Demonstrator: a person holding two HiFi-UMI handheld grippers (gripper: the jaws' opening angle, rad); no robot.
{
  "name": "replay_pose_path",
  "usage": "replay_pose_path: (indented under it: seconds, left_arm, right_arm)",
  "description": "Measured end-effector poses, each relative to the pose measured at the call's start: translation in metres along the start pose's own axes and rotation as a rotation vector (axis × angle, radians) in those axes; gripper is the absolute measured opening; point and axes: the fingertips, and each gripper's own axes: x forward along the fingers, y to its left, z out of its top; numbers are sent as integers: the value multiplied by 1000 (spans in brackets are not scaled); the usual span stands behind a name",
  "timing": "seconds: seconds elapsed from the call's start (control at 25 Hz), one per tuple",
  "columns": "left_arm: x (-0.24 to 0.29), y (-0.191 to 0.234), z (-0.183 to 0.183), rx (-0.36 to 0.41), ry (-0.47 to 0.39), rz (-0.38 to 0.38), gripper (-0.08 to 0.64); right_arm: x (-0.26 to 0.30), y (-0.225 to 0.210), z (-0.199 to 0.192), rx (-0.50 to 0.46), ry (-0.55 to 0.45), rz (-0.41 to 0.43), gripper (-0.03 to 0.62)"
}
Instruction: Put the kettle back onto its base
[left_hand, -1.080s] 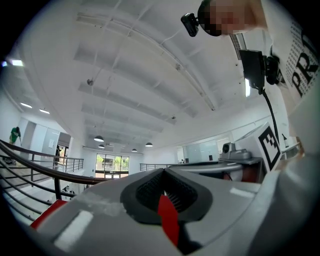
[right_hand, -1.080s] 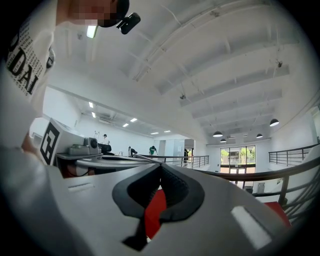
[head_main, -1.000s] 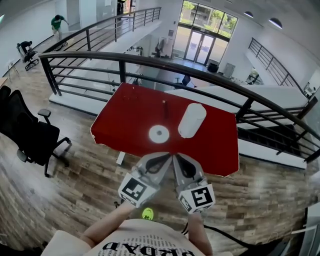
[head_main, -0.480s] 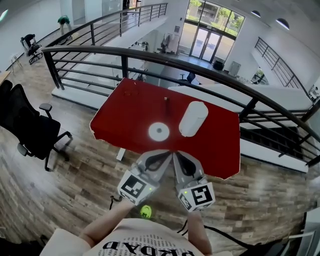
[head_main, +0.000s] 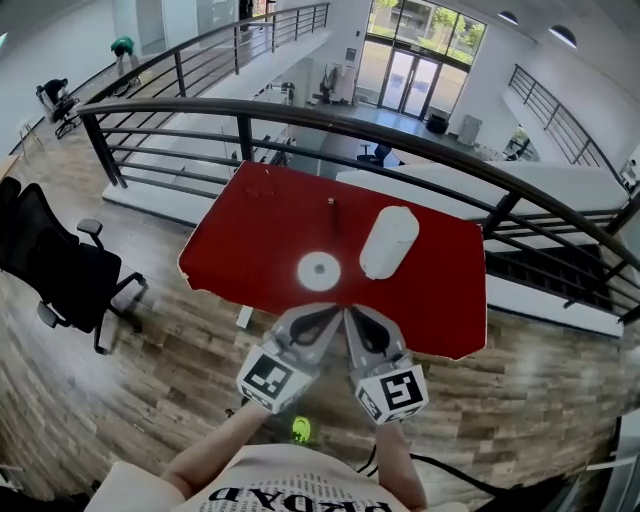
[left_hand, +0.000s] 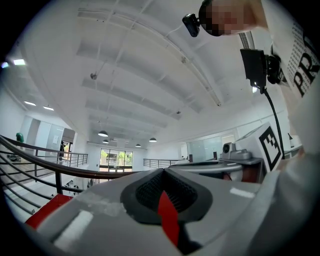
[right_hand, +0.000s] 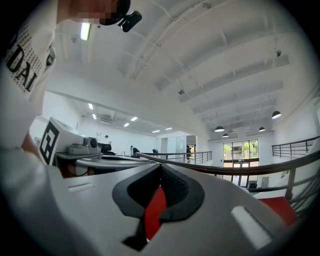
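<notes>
In the head view, the left gripper and right gripper point side by side at the red table. The white kettle is ahead and slightly right, nearer the right gripper, with its long axis running away from us. The round base sits just left of it, apart. In the left gripper view the jaws are together and empty. The right gripper view shows the same. Neither shows the kettle.
</notes>
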Motion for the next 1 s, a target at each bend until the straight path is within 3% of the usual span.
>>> replay_pose_path:
  seconds: [0.52, 0.68, 1.0]
  left_arm:
    - [63, 57, -14, -1, 11, -44, -8]
    - [80, 82, -20, 37, 27, -59, -8]
    - [103, 134, -22, 1, 13, -55, -8]
  right_arm:
    - [59, -60, -5, -9, 28, -60, 8]
    - [83, -74, -9, -21, 37, -66, 8]
    - [135, -93, -13, -30, 56, -91, 8]
